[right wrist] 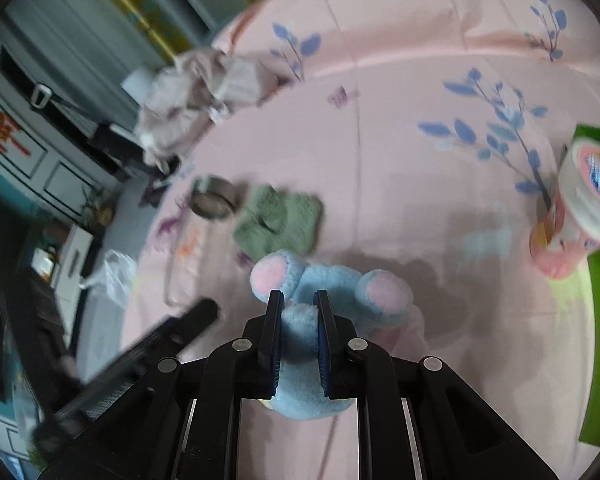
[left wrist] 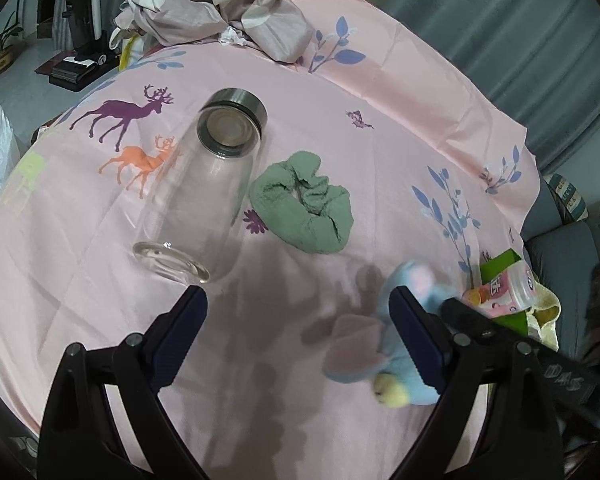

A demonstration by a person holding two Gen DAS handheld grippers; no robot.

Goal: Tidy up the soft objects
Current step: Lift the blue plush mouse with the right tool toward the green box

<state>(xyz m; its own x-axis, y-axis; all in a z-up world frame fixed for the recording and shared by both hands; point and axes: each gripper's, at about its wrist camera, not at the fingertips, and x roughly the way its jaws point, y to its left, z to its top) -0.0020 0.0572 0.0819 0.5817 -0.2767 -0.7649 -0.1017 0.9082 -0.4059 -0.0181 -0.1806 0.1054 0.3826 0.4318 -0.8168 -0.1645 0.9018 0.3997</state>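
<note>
Two soft things are seen on the pink bedsheet (left wrist: 400, 92): a blue plush toy (right wrist: 320, 320) and a green scrunchie (left wrist: 304, 208). The plush toy is clamped between the jaws of the right gripper (right wrist: 299, 300), low and centre in the right wrist view, with its pink-lined ears spread beyond the fingertips. In the left wrist view the same toy is found at the lower right of the frame, partly hidden behind one finger of the left gripper (left wrist: 298, 296), whose jaws are held wide apart with nothing between them.

The toy is judged to be light and compliant; its stuffed body is squeezed in by the pads, so it is unlikely to slip and cannot be damaged by a firm hold. A grip across the thick middle, as is had now, is judged better than one on a thin ear.

The scrunchie is seen near the middle of the left view, just beside a clear glass bottle (left wrist: 204, 196) lying on its side. It is judged to be limp and very light; a pinch on one bunched fold should suffice. The bottle is hard and may roll, so it is best left untouched.

A pink-labelled container (right wrist: 576, 204) and a green box (right wrist: 596, 320) are seen at the right edge of the right view.
</note>
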